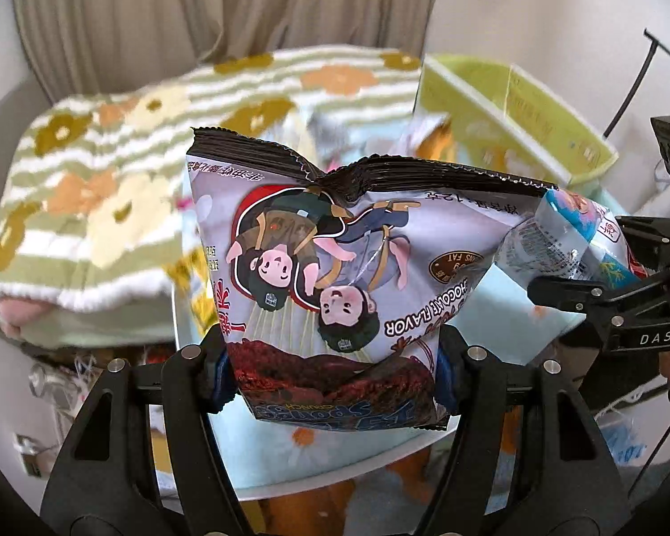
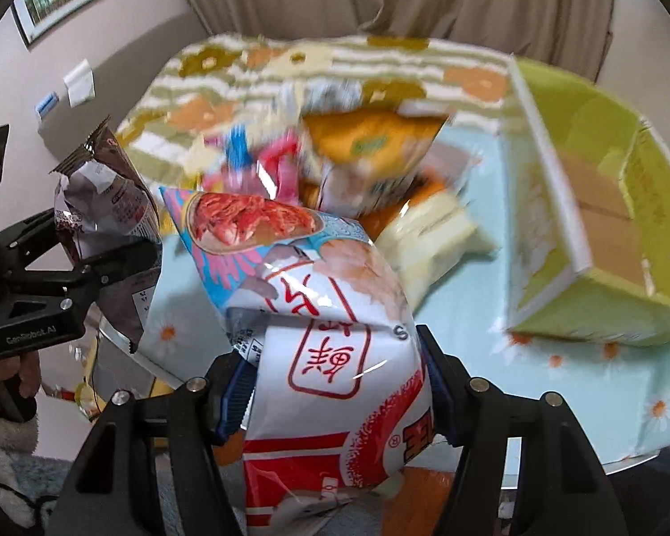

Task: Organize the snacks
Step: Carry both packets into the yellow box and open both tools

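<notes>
The grey chocolate-flavour snack bag (image 1: 335, 277) with two cartoon figures hung upside down, its black crimped seal uppermost, pinched at its lower end. The white, red and blue shrimp-picture snack bag (image 2: 317, 312) stood tilted, likewise clamped near its bottom. Both were lifted clear of the table (image 2: 491, 295). Behind them a blurred heap of snack packets (image 2: 370, 165) lay beside an open yellow-green box (image 2: 603, 223), which was tilted
</notes>
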`<act>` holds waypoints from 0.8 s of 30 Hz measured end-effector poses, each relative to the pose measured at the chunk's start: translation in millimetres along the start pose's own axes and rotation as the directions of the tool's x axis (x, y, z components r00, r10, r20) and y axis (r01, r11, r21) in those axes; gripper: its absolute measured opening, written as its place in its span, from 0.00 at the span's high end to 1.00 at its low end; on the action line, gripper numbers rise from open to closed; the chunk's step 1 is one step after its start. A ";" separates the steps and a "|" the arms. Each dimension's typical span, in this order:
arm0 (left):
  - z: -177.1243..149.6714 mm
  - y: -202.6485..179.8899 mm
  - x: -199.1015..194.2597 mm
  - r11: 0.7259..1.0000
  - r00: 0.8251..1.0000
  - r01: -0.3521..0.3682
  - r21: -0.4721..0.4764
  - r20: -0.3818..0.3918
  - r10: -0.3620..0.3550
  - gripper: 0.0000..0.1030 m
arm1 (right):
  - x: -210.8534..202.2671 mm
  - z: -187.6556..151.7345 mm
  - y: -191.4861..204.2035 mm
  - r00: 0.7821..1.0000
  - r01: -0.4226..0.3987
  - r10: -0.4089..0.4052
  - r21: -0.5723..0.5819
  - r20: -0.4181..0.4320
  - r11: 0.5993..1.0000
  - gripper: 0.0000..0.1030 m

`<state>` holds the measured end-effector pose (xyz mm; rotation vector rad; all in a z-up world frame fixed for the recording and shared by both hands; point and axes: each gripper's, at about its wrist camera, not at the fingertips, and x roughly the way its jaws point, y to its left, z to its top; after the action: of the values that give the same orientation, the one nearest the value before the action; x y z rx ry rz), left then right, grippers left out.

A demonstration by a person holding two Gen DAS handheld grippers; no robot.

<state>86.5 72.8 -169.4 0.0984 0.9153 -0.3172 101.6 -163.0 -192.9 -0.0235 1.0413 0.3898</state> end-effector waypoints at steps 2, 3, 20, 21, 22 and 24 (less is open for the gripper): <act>19.0 -10.2 -11.4 1.000 0.999 -0.002 0.009 0.037 0.002 0.38 | -19.9 7.8 -10.9 0.999 -0.005 0.005 0.004 0.042 1.000 0.40; 27.1 -15.4 -15.4 1.000 0.999 -0.002 0.013 0.053 0.002 0.38 | -27.9 10.8 -17.5 0.998 -0.003 0.003 0.005 0.058 1.000 0.40; 185.1 -192.8 36.4 0.997 0.988 0.065 -0.040 0.140 -0.059 0.38 | -106.3 49.6 -195.8 0.989 0.029 -0.041 0.083 0.145 0.996 0.40; 190.9 -200.9 44.7 0.997 0.989 0.071 -0.042 0.129 -0.065 0.38 | -105.9 50.4 -206.1 0.989 0.034 -0.047 0.094 0.140 0.995 0.40; 199.2 -211.2 57.6 0.996 0.992 0.075 -0.040 0.109 -0.070 0.38 | -105.0 51.6 -216.4 0.990 0.037 -0.052 0.109 0.132 0.993 0.40; 208.5 -228.1 76.6 0.997 0.995 0.073 -0.031 0.073 -0.070 0.38 | -100.9 55.0 -236.6 0.992 0.037 -0.055 0.150 0.114 0.988 0.40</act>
<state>218.1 -206.5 -91.6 0.0226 0.8536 -0.3693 179.8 -402.8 -118.5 0.1068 0.9491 0.2680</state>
